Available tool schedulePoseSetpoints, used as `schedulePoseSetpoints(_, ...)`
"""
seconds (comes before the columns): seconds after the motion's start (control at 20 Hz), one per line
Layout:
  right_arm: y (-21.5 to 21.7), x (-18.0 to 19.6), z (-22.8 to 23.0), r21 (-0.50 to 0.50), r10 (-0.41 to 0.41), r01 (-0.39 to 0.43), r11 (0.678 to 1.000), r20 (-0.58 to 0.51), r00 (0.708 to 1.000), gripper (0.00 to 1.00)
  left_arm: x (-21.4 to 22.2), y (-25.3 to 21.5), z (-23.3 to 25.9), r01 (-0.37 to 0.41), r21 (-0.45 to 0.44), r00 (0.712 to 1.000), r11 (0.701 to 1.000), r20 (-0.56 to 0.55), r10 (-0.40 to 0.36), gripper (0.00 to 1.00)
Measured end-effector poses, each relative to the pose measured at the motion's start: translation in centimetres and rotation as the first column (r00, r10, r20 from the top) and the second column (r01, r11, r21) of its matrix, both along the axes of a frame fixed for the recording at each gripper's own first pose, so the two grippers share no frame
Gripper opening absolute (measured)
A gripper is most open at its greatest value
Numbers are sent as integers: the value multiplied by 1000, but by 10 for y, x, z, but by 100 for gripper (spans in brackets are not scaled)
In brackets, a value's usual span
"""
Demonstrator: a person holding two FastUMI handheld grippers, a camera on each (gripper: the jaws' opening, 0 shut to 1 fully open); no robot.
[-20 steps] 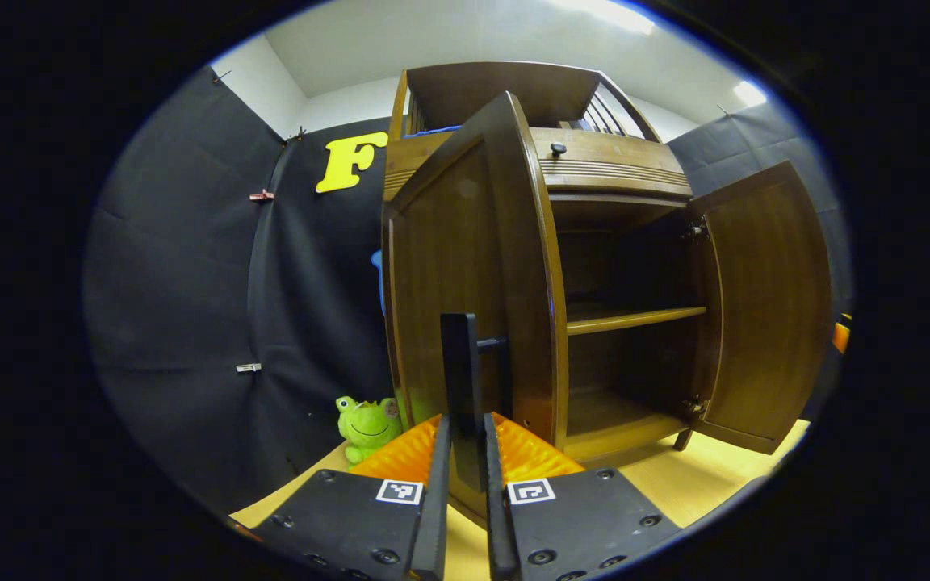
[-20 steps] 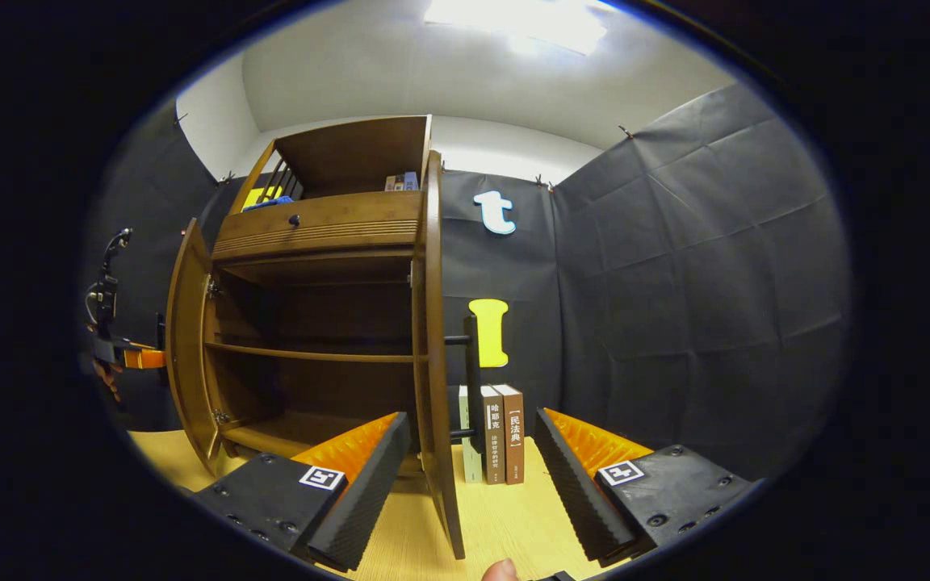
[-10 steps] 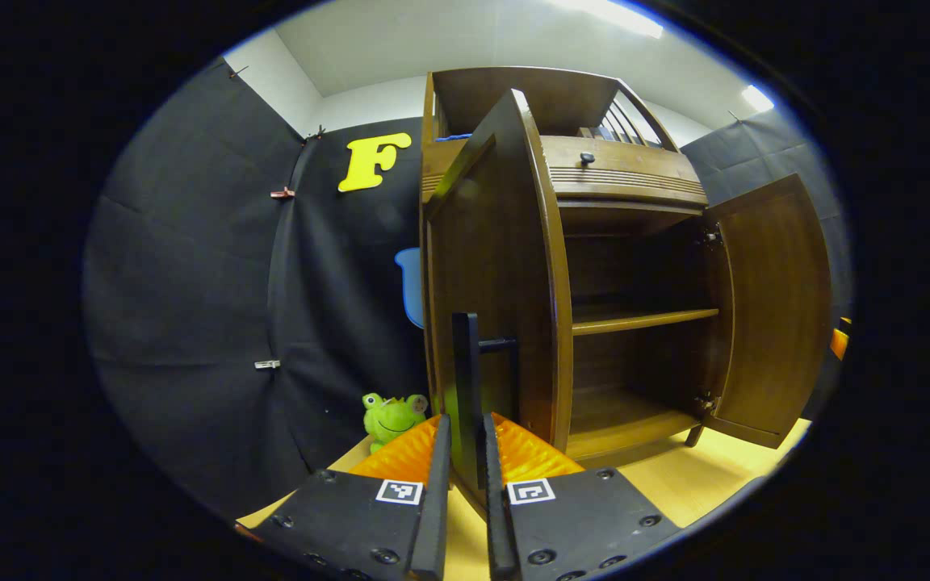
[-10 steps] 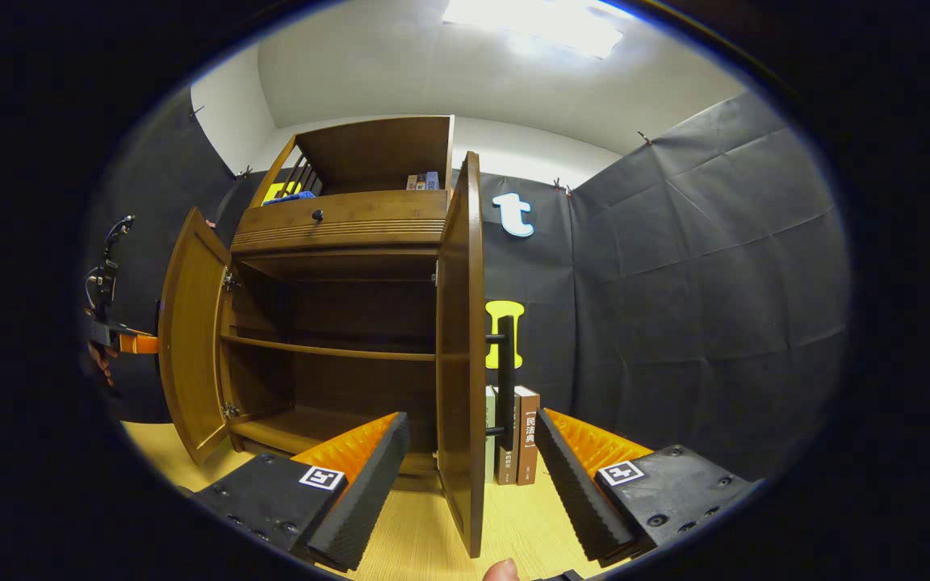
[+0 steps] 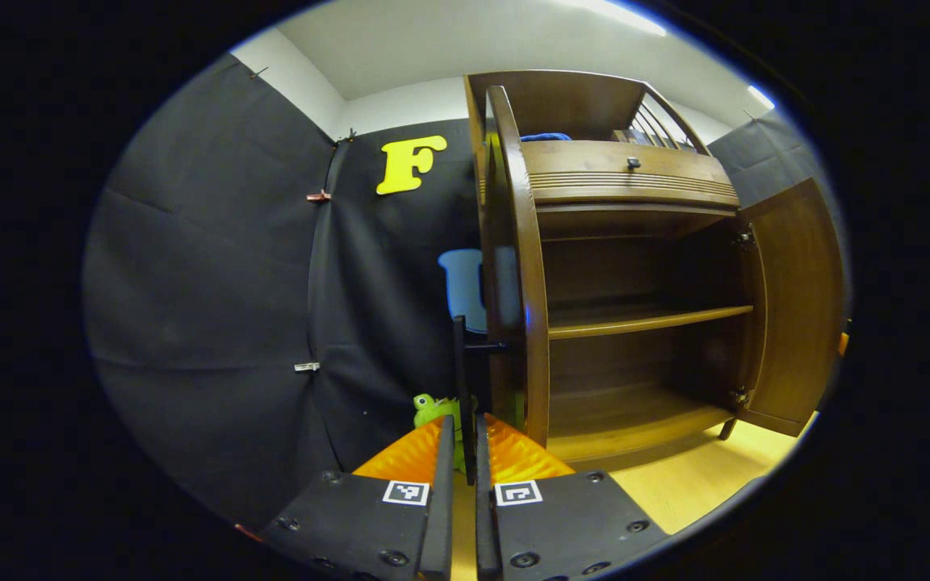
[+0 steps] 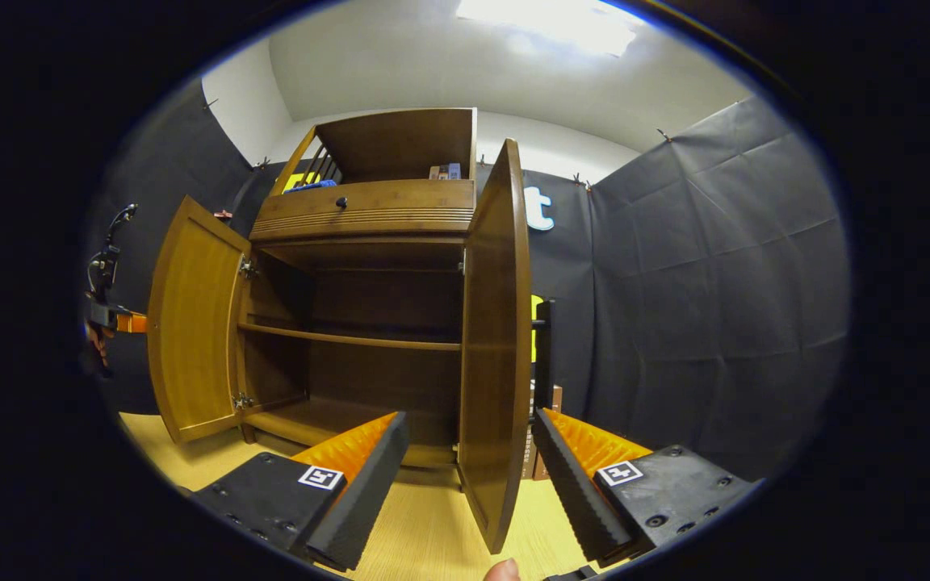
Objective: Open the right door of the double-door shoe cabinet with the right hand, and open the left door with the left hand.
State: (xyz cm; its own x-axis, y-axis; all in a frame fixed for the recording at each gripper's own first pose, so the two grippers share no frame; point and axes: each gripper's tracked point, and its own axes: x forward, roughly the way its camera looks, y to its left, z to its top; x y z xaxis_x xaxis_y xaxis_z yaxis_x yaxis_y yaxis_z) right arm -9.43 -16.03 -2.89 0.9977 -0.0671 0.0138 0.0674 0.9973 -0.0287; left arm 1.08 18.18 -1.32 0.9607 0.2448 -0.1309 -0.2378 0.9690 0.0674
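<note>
My left jaws clamp the upright bar handle (image 5: 459,379) of the left door (image 5: 513,266), straight ahead; my right jaws gape astride the right door (image 6: 497,347), its handle (image 6: 543,355) just right.

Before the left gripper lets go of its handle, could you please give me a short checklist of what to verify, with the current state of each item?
1. Left gripper closed on the left door handle: ok, both fingers press on the bar.
2. Left door swung wide: ok, seen edge-on.
3. Right door open: ok.
4. Right gripper released: ok, fingers apart, straddling the door edge without touching.
5. Green frog toy clear of the left door: cannot tell.
</note>
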Motion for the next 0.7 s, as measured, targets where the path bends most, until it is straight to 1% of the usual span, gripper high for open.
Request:
schedulePoseSetpoints(0.1,4,0,-3,-8,8,-8,1000,-5,1000,98,0,6,-8,7,-22,1000,1000,-13,-8,16)
schedulePoseSetpoints(0.15,6,0,-4,-10,11,-11,1000,-6,1000,97,-1,8,-10,9,-27,1000,1000,-16,-10,13)
schedulePoseSetpoints(0.2,8,1,-5,-11,14,-14,1000,-9,1000,97,-1,9,-10,14,-27,1000,1000,-14,-14,19)
schedulePoseSetpoints(0.25,10,0,-6,-13,18,-18,1000,-11,1000,97,-1,10,-10,14,-27,1000,1000,-15,-15,23)
schedulePoseSetpoints(0.45,13,-2,-7,-21,21,-21,1000,-13,1000,97,-4,10,-5,0,-10,1000,1000,-5,0,23)
schedulePoseSetpoints(0.7,11,-1,-8,-10,22,-22,1000,-17,1000,97,-19,10,4,-31,-20,999,999,15,31,23)
